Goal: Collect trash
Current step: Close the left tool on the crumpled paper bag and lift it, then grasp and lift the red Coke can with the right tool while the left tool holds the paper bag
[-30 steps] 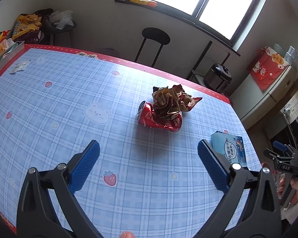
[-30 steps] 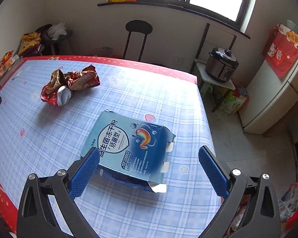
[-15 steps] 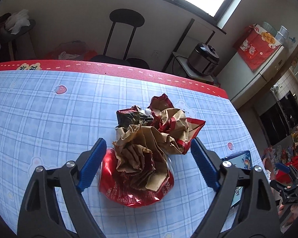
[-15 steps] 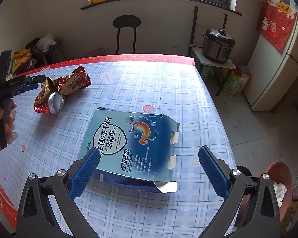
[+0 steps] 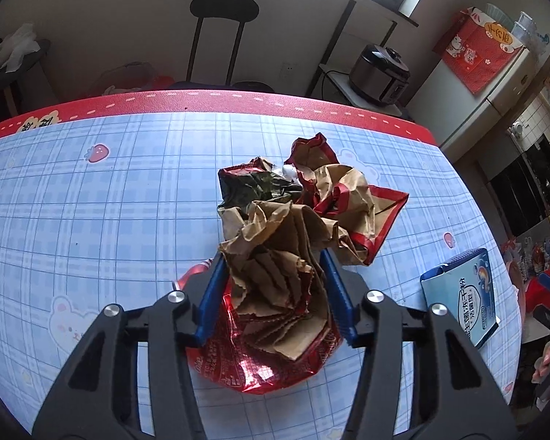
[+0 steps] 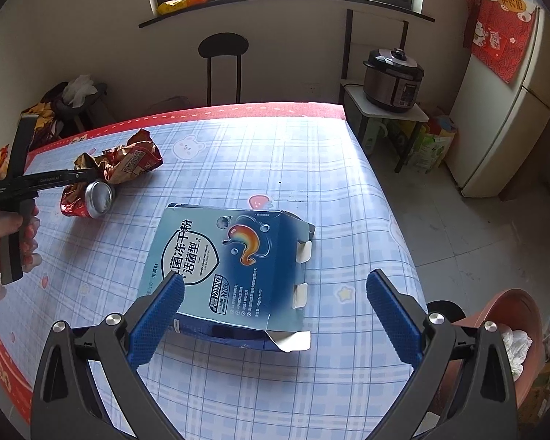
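A crumpled brown and red wrapper (image 5: 297, 227) lies over a crushed red can (image 5: 253, 363) on the blue checked tablecloth (image 5: 91, 220). My left gripper (image 5: 273, 282) straddles the wrapper's near end; its jaws are closing and the blue pads (image 5: 211, 297) touch the paper on both sides. The right wrist view shows that gripper (image 6: 91, 175) reaching the wrapper (image 6: 132, 159) above the can (image 6: 99, 195). My right gripper (image 6: 275, 282) hangs open over a flattened blue carton (image 6: 231, 260), its pads apart from it.
The carton (image 5: 462, 293) lies near the table's right edge. A brown bin (image 6: 509, 315) with white trash stands on the floor beyond that edge. A black chair (image 6: 222, 55), a rice cooker (image 6: 392, 77) and a fridge (image 6: 513, 110) stand behind.
My left gripper came forward and down over the wrapper and can, and its jaws narrowed from wide open to touching the wrapper. The right gripper stayed over the carton.
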`<state>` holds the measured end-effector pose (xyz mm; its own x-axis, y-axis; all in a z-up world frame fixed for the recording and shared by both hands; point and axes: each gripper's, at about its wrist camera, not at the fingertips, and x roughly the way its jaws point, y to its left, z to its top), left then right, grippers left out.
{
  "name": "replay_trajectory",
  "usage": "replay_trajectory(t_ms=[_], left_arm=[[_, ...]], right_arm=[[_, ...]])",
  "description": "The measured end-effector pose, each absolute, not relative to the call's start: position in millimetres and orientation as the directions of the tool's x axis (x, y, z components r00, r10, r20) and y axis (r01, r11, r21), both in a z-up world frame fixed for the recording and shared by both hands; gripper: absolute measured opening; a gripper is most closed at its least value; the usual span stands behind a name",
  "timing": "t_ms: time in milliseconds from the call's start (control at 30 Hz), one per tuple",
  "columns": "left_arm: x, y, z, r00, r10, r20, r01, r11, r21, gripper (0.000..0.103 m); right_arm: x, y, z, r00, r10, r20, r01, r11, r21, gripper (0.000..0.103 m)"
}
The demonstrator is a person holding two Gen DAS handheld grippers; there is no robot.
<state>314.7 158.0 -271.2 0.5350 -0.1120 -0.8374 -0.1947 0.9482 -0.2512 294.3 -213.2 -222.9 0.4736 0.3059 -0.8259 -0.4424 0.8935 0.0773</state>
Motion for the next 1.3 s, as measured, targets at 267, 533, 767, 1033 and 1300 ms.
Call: replay_trajectory(t_ms=[267,533,767,1033,1300], left_arm=[[274,160,-233,0.645,-0.116,-0.756,-0.176,0.939,-0.294,0.039],[189,195,-185,0.775,-0.04,-0.63,-0.255,0.893,-0.371,0.038],[100,230,-189,0.778,0.116,-0.618,-0.416,0.832,-0.367,0.038],[23,250,-198,0.758,0.205,-0.619,-0.517,0.768,-0.379,0.039],[-17,244,-207,0.731,0.242,-0.638,-0.567,0.735,-0.371,0.039]], right_arm=[[286,-189,-218,0.444,0.34,-0.829,-0.5,0.862,0.085,0.098],[280,-121,-212,0.352,0.423,-0.835,-0.657,0.747,0.102,0.098],[285,-24,-222,0.268,0.487,-0.831,-0.77,0.626,0.119,0.093],[309,58,-261,0.18,0.459,-0.87,-0.686,0.692,0.223,0.067],[313,79,-292,0.118,0.451,-0.885,-0.554,0.769,0.318,0.049]])
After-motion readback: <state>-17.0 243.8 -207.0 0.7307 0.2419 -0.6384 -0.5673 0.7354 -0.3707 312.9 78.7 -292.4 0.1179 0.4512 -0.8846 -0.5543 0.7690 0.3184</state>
